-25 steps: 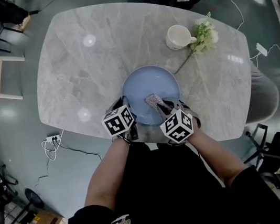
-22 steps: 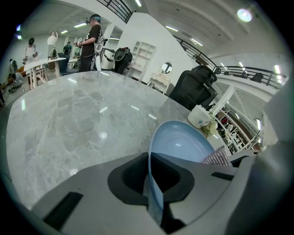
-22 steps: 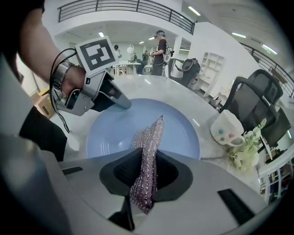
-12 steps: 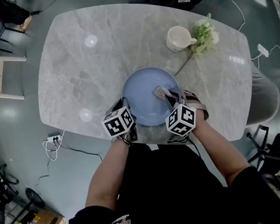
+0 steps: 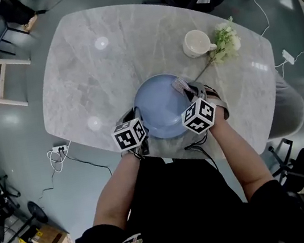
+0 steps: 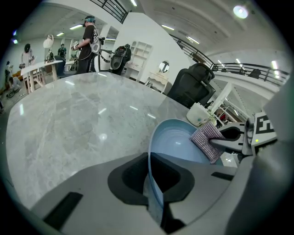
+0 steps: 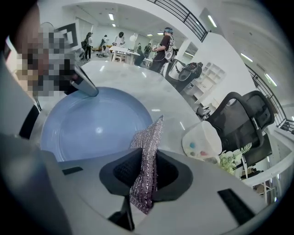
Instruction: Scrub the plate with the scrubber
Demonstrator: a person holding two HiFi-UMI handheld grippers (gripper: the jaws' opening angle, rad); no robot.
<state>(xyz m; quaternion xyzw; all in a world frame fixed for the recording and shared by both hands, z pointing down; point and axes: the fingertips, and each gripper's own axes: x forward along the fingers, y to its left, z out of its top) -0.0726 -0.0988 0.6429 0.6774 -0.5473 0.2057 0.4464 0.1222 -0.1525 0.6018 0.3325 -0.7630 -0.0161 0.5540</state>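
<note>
Seemingly mid-scrub: clamping the round pale-blue plate (image 5: 159,111) by its rim in the left gripper (image 6: 154,193) fingers, holding the sparkly purple scrubber pad (image 7: 146,156), pinched in the right gripper (image 7: 142,183) fingers, at its far rim.

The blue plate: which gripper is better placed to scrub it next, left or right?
Right. The right gripper is shut on the scrubber, which sits at the rim of the plate. The left gripper is shut on the plate's near edge, so it looks busy steadying it.
</note>
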